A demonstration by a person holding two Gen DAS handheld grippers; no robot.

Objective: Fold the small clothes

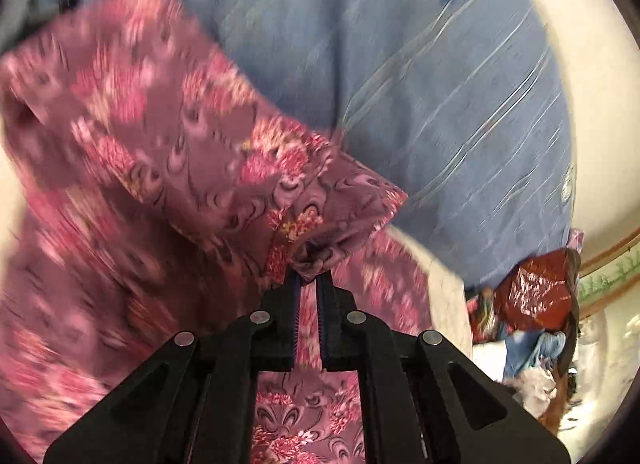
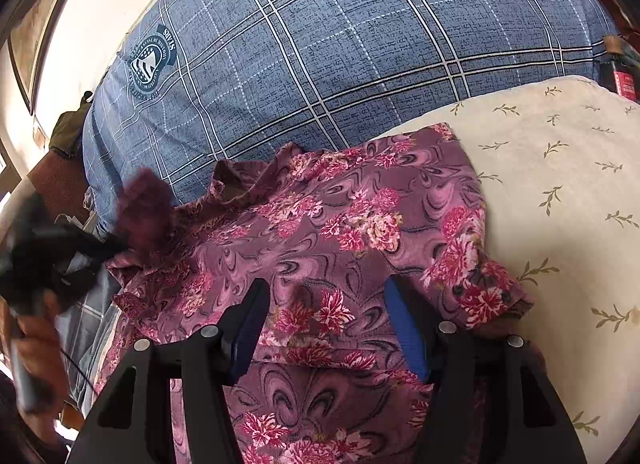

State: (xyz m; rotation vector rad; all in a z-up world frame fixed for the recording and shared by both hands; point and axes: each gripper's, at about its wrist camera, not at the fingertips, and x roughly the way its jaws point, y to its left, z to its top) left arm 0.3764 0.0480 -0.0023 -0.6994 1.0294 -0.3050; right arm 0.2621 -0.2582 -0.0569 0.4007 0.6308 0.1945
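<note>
A purple garment with pink flowers (image 2: 332,223) lies on a cream blanket with a leaf print (image 2: 560,183). My left gripper (image 1: 309,278) is shut on a bunched fold of the garment (image 1: 180,135) and holds it lifted; that view is blurred by motion. It also shows at the left of the right wrist view (image 2: 108,248), pinching the garment's edge. My right gripper (image 2: 326,290) is open, its jaws wide apart, just above the garment's middle and holding nothing.
A blue plaid bedsheet (image 2: 320,43) with a round badge print (image 2: 150,63) covers the bed behind. A pile of clothes and a red plastic bag (image 1: 532,292) sit at the right in the left wrist view. A red bottle (image 2: 622,75) stands at the far right.
</note>
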